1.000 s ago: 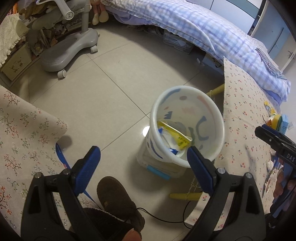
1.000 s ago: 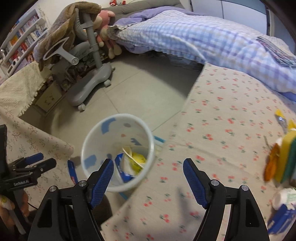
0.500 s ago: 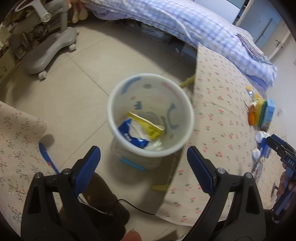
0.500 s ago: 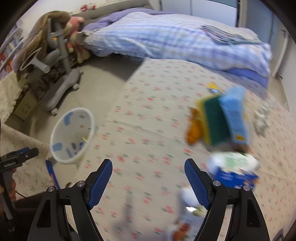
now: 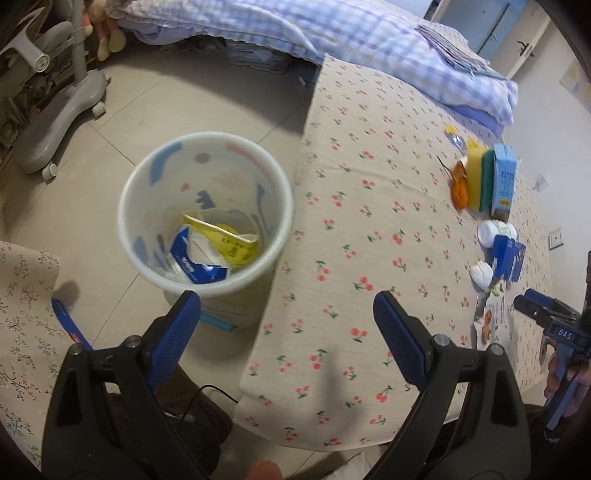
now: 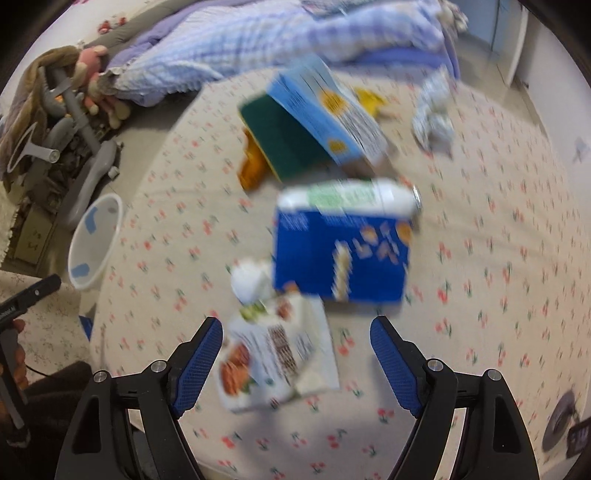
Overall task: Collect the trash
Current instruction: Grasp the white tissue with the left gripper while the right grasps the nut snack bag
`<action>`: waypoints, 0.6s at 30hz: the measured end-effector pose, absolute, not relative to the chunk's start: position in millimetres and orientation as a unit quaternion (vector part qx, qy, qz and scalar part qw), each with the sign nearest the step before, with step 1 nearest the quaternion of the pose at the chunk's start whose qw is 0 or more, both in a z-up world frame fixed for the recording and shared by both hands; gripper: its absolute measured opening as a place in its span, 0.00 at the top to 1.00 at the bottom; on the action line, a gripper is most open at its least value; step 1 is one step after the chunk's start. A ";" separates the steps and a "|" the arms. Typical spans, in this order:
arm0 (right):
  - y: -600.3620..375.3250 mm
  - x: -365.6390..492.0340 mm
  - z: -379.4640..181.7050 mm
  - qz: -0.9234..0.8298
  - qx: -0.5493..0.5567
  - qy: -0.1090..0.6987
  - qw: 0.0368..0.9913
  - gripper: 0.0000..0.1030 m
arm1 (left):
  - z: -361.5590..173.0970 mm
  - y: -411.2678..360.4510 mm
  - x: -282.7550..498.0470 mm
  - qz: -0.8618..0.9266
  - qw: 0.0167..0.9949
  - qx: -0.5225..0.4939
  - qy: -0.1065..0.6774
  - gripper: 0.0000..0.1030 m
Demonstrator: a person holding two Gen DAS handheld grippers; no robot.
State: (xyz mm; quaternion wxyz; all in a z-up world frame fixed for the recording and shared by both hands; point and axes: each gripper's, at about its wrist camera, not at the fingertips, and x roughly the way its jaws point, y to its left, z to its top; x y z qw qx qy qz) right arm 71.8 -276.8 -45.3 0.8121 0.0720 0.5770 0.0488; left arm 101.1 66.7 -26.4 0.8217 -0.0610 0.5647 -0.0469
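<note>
A white trash bin (image 5: pixel 207 218) stands on the floor beside the table and holds blue and yellow wrappers (image 5: pixel 218 247). My left gripper (image 5: pixel 288 325) is open and empty, above the table edge next to the bin. My right gripper (image 6: pixel 295 354) is open and empty, over a flat white printed wrapper (image 6: pixel 277 354) on the table. Behind it lie a dark blue box (image 6: pixel 341 254), a white bottle (image 6: pixel 347 197), a crumpled white piece (image 6: pixel 249 282), a light blue carton (image 6: pixel 325 107), a green and yellow sponge (image 6: pixel 284 142) and an orange wrapper (image 6: pixel 253 166). The bin also shows in the right wrist view (image 6: pixel 94 243).
The table has a beige cherry-print cloth (image 5: pixel 369 229). A bed with a blue checked quilt (image 5: pixel 332 33) lies behind it. A grey chair base (image 5: pixel 55 122) stands on the tiled floor at left. A crumpled foil wrapper (image 6: pixel 434 118) lies at the table's far side.
Both grippers have swung right, away from the bin and over the table. The right gripper has come close to the trash pile. Both stay open and empty.
</note>
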 end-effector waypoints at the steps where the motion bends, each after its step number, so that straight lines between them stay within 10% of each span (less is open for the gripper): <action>1: -278.2 69.4 -48.5 0.050 0.077 0.581 0.809 0.19 | -27.2 63.5 100.6 -0.048 0.821 -0.059 0.565 0.08; 13: -255.3 74.7 -89.0 0.055 0.050 0.615 0.785 0.20 | -36.1 41.0 97.0 -0.055 0.815 -0.039 0.575 0.08; 18: -249.0 68.2 -80.0 0.064 0.020 0.604 0.794 0.65 | -37.4 24.6 98.7 -0.063 0.815 -0.024 0.575 0.08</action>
